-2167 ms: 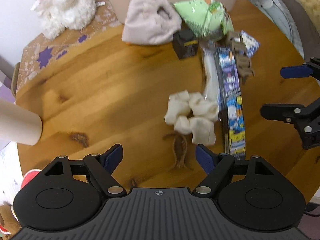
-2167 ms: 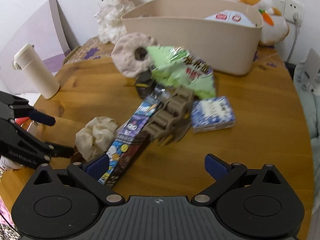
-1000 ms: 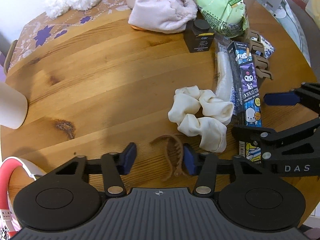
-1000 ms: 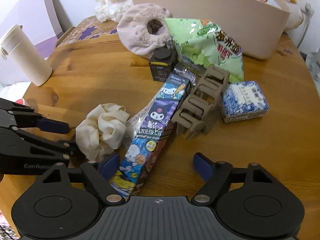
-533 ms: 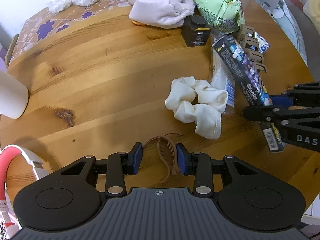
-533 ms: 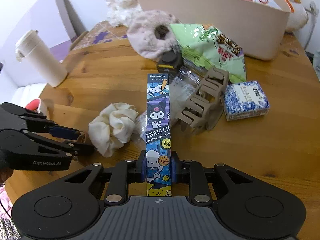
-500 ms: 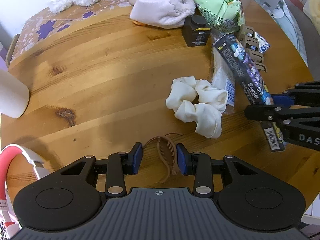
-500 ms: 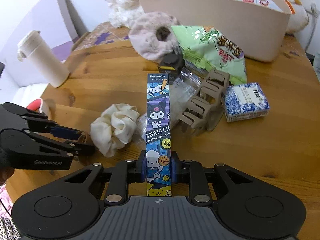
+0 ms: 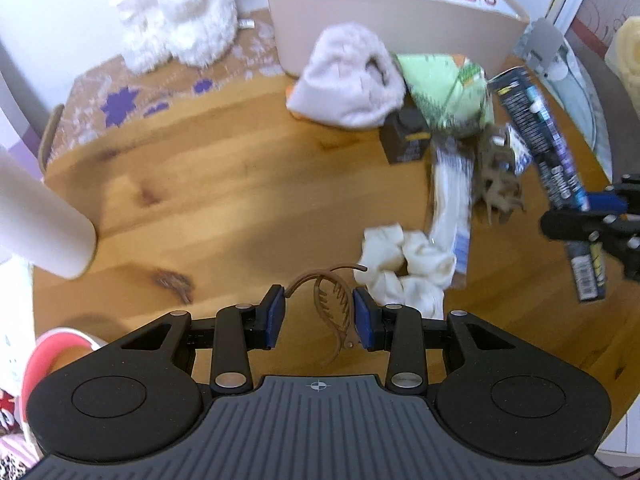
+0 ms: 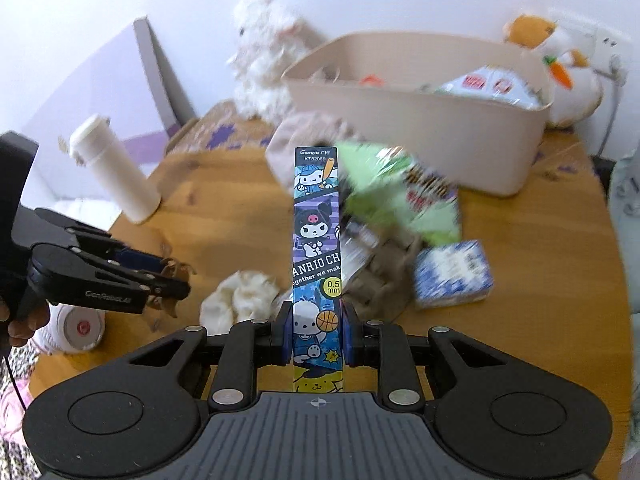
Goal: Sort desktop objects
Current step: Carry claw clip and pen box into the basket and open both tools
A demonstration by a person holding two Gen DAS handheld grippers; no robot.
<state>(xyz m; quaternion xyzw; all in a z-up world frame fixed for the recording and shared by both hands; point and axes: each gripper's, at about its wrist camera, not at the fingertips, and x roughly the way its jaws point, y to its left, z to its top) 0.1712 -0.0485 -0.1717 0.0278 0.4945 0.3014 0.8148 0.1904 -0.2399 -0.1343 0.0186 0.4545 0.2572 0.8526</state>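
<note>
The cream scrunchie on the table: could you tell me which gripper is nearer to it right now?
Left. The left gripper, holding the brown hair claw, hangs just beside the cream scrunchie. The right gripper, holding the cartoon pen box, is farther off.

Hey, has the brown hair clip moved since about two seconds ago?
Yes. The brown hair clip was lying on the wooden table beside the cream scrunchie; now the left gripper holds it lifted, while the scrunchie lies where it was.

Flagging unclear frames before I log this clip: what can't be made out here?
- Beige plastic bin: right wrist view, contents mostly behind its front wall and blurred.
- Green snack bag: print motion-smeared in both views.
- Grey claw clip: left wrist view, blurred; shape unclear.
- Cartoon-printed pen box: right wrist view, bottom end hidden behind the right gripper.
</note>
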